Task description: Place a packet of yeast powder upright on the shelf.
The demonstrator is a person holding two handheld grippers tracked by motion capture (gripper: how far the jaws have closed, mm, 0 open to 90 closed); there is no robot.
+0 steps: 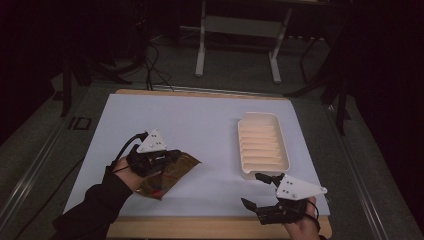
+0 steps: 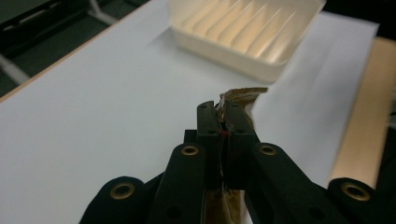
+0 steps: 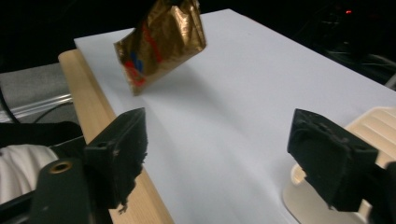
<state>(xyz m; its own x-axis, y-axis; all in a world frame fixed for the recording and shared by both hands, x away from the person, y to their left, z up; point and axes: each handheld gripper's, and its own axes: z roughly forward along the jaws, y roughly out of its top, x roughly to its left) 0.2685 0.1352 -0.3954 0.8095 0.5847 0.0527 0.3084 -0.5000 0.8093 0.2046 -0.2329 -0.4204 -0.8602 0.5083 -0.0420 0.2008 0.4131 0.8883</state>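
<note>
Gold packet (image 1: pixel 170 175) pinched in my left gripper (image 2: pixel 223 122) near the worktop's front-left; right gripper (image 1: pixel 255 190) wide, empty; carry level toward the ribbed tray (image 1: pixel 264 172), keeping the pinch firm.

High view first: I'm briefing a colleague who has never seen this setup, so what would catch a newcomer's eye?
The shiny gold packet stands out, pinched in the left gripper and lifted off the white mat near its front left. Next comes the cream ribbed tray on the mat's right side. The right gripper hangs wide open at the front edge, just before the tray.
</note>
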